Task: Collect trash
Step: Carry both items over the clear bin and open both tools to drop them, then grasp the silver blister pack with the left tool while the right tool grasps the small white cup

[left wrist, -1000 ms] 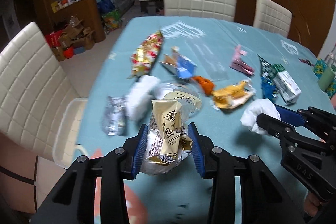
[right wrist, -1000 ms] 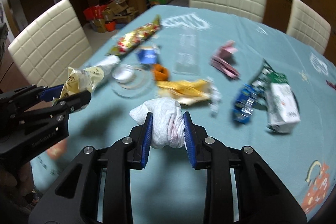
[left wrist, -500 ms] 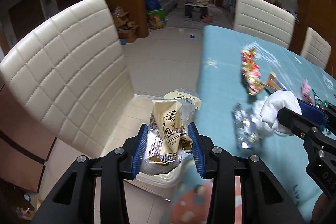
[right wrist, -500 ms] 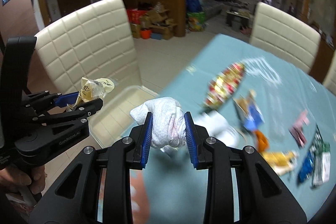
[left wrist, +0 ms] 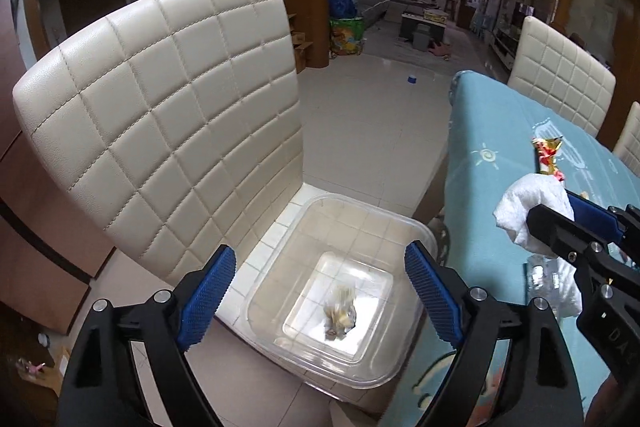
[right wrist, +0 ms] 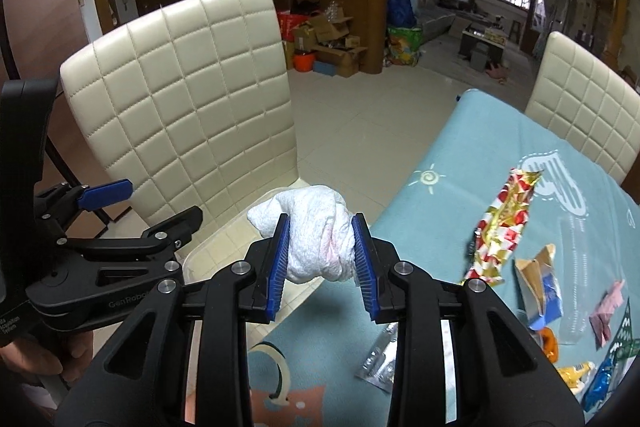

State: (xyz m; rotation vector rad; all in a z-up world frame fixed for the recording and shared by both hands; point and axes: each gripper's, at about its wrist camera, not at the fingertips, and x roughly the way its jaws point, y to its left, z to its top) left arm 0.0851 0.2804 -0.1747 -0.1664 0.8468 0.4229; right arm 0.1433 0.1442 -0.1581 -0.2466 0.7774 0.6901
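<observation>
A clear plastic bin stands on the seat of a cream quilted chair beside the table. The gold snack wrapper lies blurred inside the bin. My left gripper is open and empty above the bin; it also shows at the left of the right wrist view. My right gripper is shut on a crumpled white tissue over the table's edge, next to the bin's rim. The tissue also shows in the left wrist view.
The teal tablecloth holds more trash: a red and gold wrapper, a blue and tan packet, a silver foil wrapper, pink paper and others at the right edge. More cream chairs stand behind the table.
Both grippers swung left from the table to the chair. My left gripper opened and let the gold wrapper fall into the bin. The right gripper still grips the tissue.
</observation>
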